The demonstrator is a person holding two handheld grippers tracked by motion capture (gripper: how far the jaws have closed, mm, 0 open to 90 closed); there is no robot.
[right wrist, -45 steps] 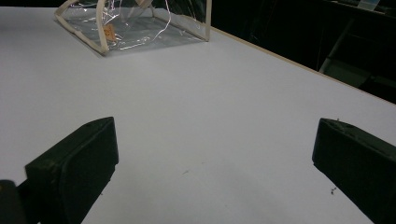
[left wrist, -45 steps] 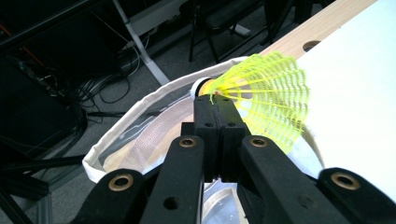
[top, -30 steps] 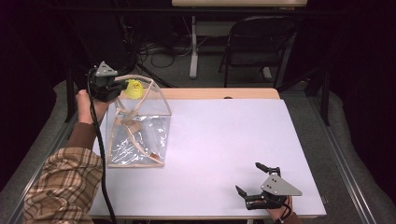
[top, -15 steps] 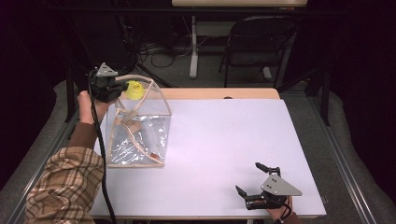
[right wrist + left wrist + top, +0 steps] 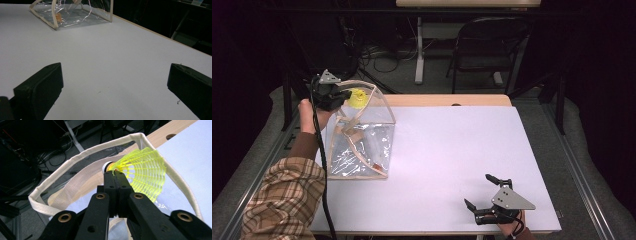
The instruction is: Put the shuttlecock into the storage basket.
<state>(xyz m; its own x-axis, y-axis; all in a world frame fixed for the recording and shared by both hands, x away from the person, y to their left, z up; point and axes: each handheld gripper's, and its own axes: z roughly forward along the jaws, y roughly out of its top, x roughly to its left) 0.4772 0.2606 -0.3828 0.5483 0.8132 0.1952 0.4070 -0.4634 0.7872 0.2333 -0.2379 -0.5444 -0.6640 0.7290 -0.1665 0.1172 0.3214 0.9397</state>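
Note:
A yellow mesh shuttlecock (image 5: 357,98) (image 5: 143,171) hangs just over the mouth of a clear plastic bag (image 5: 362,145) with a beige fabric rim (image 5: 75,157). My left gripper (image 5: 347,94) (image 5: 115,173) is shut on it, the pads pinching the skirt close to its white cork. The bag stands on the left part of the white table (image 5: 452,145) with its opening held wide. My right gripper (image 5: 479,191) (image 5: 116,75) rests low at the table's near right, jaws open and nothing between them. From there the bag (image 5: 72,13) lies far off across the bare surface.
A wooden strip (image 5: 447,100) borders the table's far edge. Beyond it stand a dark folding chair (image 5: 492,50) and loose floor cables (image 5: 382,55). A black cable (image 5: 319,165) trails from the left gripper along the plaid sleeve (image 5: 282,200).

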